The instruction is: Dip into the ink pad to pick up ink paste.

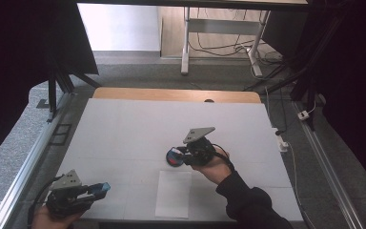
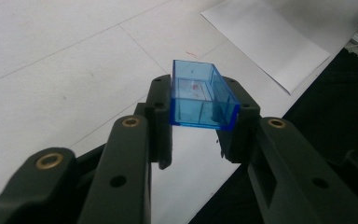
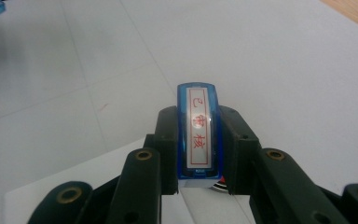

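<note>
Stamp body (image 3: 199, 137), a narrow blue plastic block with rounded ends, stands clamped between the right gripper (image 3: 199, 154) jaws at lower centre of the right gripper view; its white label panel carries red printed characters inside a thin red border. Stamp cap (image 2: 202, 95), a hollow rectangular shell of clear blue plastic with glossy walls, sits at centre of the left gripper view, pinched on its two long sides by the left gripper (image 2: 200, 123). Both pairs of jaws are matte black with brass-coloured rivets. In the high view, the left gripper (image 1: 83, 192) lies at lower left with the cap (image 1: 102, 188) at its tip, while the right gripper (image 1: 183, 155), held by a hand in a dark sleeve (image 1: 248, 200), sits at centre with the stamp (image 1: 174, 156) showing a red underside. A white sheet of paper (image 1: 173, 194) lies flat at lower centre, just below the stamp. Beneath it spreads the smooth white table surface (image 1: 138, 129), crossed by faint seam lines, with a wooden edge (image 1: 171, 94) along its far side. Label text is legible in the right gripper view; the cap's hollow interior appears in the left gripper view.
</note>
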The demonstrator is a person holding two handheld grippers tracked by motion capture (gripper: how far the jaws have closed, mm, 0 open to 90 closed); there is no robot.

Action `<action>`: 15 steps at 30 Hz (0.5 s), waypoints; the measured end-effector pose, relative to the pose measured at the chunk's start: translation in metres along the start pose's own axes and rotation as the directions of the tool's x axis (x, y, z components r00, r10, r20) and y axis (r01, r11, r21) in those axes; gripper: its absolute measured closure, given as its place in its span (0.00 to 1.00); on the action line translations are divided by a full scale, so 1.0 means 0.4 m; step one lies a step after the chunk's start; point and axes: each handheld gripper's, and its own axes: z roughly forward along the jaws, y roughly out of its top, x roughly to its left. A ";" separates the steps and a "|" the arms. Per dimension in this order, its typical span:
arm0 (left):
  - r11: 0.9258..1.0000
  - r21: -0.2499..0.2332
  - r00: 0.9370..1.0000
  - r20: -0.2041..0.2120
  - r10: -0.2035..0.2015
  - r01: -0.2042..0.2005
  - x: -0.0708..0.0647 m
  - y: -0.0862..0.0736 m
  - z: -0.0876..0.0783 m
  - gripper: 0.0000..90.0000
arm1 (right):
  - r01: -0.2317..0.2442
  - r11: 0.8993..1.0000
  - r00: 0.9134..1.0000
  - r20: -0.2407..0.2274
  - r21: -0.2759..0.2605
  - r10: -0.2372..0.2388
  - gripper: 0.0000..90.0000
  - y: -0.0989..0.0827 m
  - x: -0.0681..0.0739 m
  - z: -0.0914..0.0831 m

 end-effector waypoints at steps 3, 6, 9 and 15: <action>1.000 -0.002 1.000 0.000 -0.003 0.003 0.001 0.000 0.000 0.75 | 0.000 1.000 1.000 -0.007 -0.006 0.000 0.79 -0.001 0.008 -0.010; 1.000 -0.003 1.000 0.001 -0.003 0.003 0.001 0.000 0.000 0.75 | -0.008 1.000 1.000 -0.015 -0.013 0.007 0.79 -0.004 0.016 -0.020; 1.000 -0.003 1.000 0.002 -0.005 0.005 0.001 0.000 0.000 0.75 | -0.017 1.000 0.999 -0.028 -0.025 0.016 0.79 -0.010 0.022 -0.030; 1.000 -0.005 1.000 0.004 -0.009 0.009 0.002 0.000 0.000 0.75 | -0.036 0.998 0.998 -0.052 -0.052 0.034 0.79 -0.018 0.035 -0.050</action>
